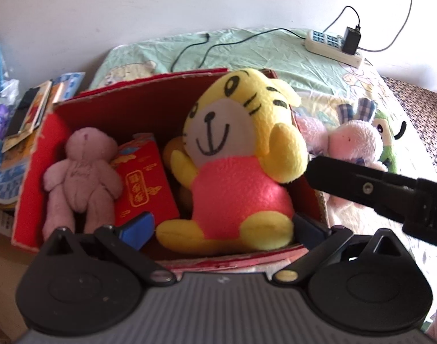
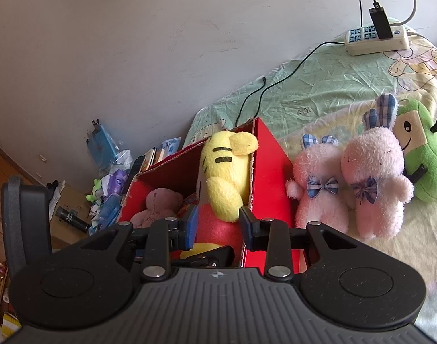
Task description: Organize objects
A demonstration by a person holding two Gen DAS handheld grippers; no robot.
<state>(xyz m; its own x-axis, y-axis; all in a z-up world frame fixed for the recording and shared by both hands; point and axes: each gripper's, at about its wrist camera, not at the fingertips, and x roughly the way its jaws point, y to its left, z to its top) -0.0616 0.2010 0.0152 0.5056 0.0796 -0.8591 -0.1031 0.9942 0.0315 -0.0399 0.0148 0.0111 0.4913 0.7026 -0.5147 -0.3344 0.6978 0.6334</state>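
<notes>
A yellow tiger plush point(image 1: 232, 154) in a pink top sits upright in the right half of an open red cardboard box point(image 1: 126, 106). A pink teddy bear point(image 1: 80, 172) and a red packet point(image 1: 145, 183) lie in the box's left half. My left gripper point(image 1: 221, 228) is wide open at the box's near wall, one blue pad on each side of the tiger's legs. My right gripper point(image 2: 218, 225) is partly open, with the tiger's point(image 2: 227, 172) hanging arm loosely between its pads. It reaches in from the right point(image 1: 313, 172) in the left wrist view.
The box stands on a bed with a green and yellow sheet point(image 2: 318, 86). Two pink rabbit plushes point(image 2: 318, 189) point(image 2: 376, 183) and a green plush point(image 2: 421, 157) lie right of the box. A power strip point(image 2: 376, 38) and black cable point(image 2: 275, 83) lie near the wall. Clutter point(image 2: 109, 177) fills the floor left of the bed.
</notes>
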